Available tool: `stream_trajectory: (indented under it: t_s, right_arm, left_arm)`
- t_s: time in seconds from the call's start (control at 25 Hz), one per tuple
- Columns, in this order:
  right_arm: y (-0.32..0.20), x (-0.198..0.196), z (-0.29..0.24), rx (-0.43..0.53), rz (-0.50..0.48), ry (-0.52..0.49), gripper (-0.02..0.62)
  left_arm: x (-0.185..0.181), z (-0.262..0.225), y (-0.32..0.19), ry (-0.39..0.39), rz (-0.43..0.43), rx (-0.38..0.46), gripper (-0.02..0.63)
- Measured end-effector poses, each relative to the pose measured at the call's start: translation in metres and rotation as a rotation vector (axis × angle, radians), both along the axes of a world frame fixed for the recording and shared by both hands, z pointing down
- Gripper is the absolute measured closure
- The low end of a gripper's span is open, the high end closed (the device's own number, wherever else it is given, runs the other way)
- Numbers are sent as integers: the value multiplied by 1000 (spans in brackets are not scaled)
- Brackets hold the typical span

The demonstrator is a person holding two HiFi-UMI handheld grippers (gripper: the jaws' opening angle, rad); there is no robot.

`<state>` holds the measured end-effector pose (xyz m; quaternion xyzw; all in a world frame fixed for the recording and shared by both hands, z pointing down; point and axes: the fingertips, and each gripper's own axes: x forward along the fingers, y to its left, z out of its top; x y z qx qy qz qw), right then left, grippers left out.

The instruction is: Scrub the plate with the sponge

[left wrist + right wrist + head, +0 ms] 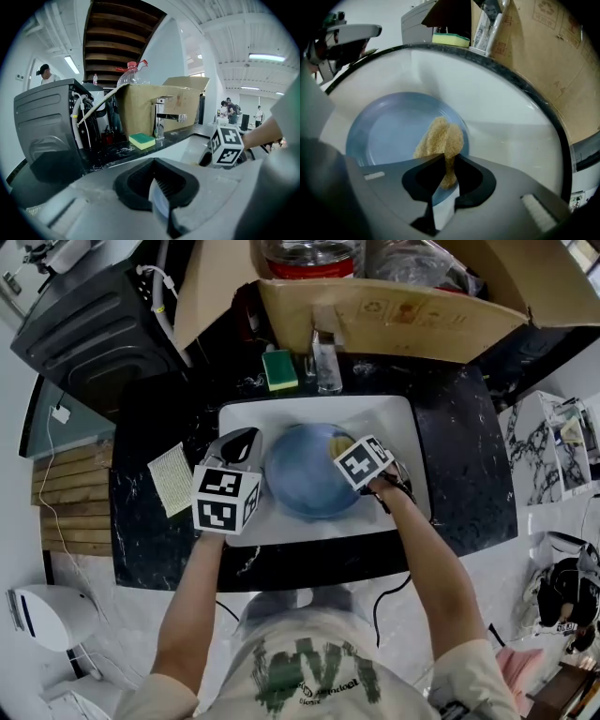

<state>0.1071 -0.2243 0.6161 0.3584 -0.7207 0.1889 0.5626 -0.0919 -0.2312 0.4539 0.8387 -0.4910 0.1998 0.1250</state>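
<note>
Head view showed the blue plate (305,479) lying in the white sink (398,423). Left gripper (161,199) jaws were clamped on its left rim, likely to steady it. Right gripper (443,176) jaws pinched the tan sponge (440,138), which touched the plate's right side, ready for scrubbing.

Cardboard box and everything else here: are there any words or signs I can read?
No word is clear enough to quote.
Cardboard box: a recycling-arrows sign; its other print is too blurred to read.
Shirt: green lettering, too blurred to read.
Marker cubes: black-and-white square patterns, no words.
</note>
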Motion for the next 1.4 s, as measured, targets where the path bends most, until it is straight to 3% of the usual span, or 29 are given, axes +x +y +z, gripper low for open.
stream_trajectory:
  t_s: [0.32, 0.76, 1.08, 1.4]
  right_arm:
    - [16, 0, -5, -47, -22, -12, 534]
    - [9, -5, -21, -4, 17, -60, 535]
    - [7, -62, -38, -58, -1, -212, 535]
    - [17, -115, -26, -192, 46, -358, 534]
  left_arm:
    - [3, -3, 4, 3, 13, 8, 607]
    - [-5, -3, 6, 7, 2, 3, 607]
    - [-12, -2, 6, 5, -10, 0, 607]
    - [-22, -2, 8, 1, -29, 2, 607]
